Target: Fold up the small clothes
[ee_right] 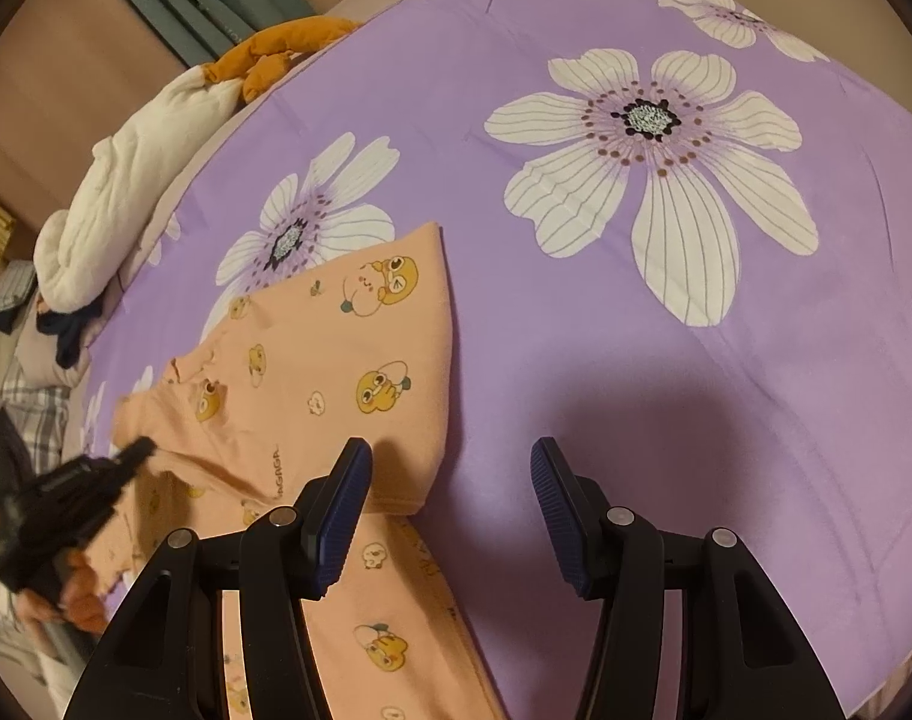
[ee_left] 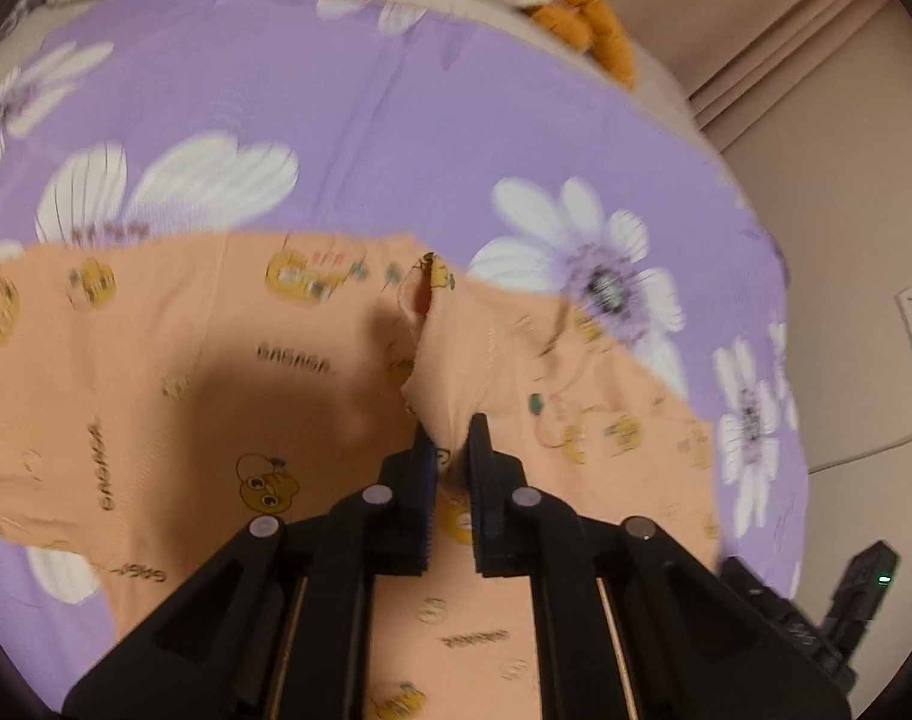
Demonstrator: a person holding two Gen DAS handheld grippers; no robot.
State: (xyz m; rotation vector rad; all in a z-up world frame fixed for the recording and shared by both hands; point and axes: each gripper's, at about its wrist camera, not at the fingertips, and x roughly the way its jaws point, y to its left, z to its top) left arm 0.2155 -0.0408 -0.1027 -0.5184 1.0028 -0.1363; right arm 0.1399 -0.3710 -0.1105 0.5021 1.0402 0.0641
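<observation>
Left gripper [ee_left: 450,429] pinches a ridge of the peach garment [ee_left: 216,360] to lift a fold; right gripper [ee_right: 450,456] hovers half-open, empty, over the purple sheet [ee_right: 636,390].

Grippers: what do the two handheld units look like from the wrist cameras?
Both are matte black plastic. The left gripper and right gripper have angular linkage arms joined by round silver pins, and ribbed dark-blue pads line the jaws. In the left wrist view a small green light glows on the other black unit.
</observation>
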